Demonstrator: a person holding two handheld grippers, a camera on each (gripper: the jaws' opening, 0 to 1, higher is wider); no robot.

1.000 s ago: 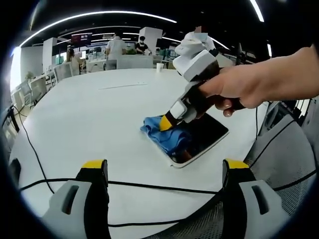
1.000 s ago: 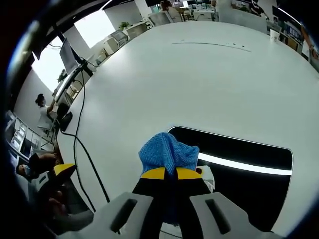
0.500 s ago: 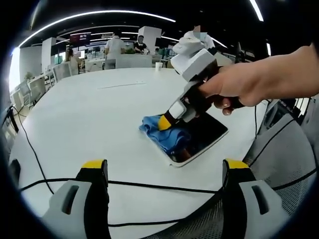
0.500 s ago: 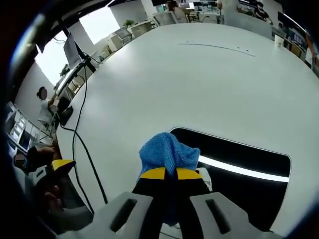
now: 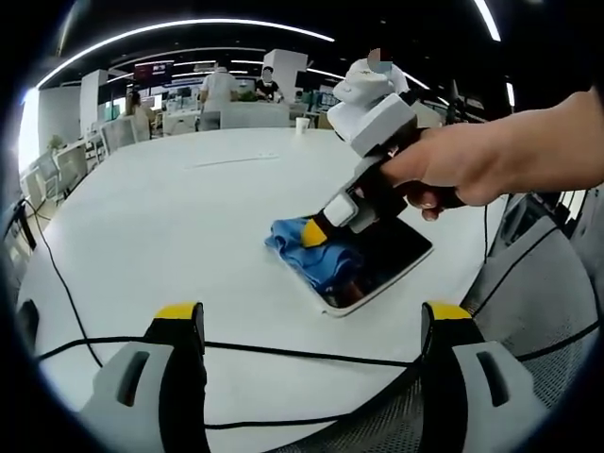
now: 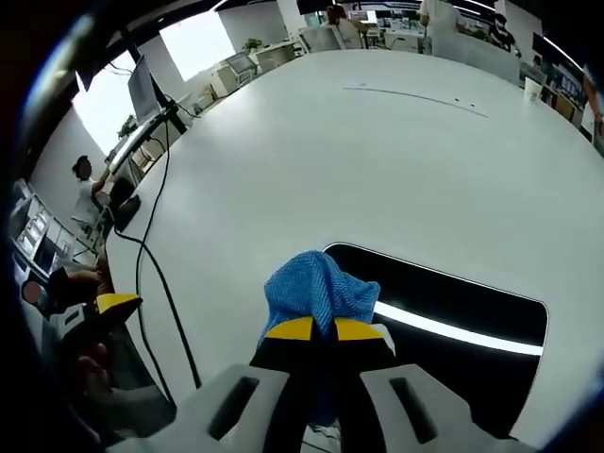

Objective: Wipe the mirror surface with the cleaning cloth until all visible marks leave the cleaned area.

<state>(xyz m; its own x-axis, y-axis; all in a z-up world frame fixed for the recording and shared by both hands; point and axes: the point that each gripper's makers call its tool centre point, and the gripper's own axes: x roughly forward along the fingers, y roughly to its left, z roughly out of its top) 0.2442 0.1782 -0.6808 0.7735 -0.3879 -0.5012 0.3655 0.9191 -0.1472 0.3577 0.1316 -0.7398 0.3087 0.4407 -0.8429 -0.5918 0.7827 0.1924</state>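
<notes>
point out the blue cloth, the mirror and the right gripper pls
blue cloth [image 6: 319, 293]: right gripper view, on the bunched top of the cloth.
mirror [image 6: 453, 302]: right gripper view, on the dark glass.
right gripper [image 5: 314, 232]: left gripper view, at the yellow jaw tips on the cloth.

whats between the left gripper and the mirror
In the left gripper view, a black cable crosses the white table between the open left gripper and the mirror; otherwise bare tabletop.

Grey grippers (both), yellow-tipped black fingers [image 6: 294, 329]
</notes>
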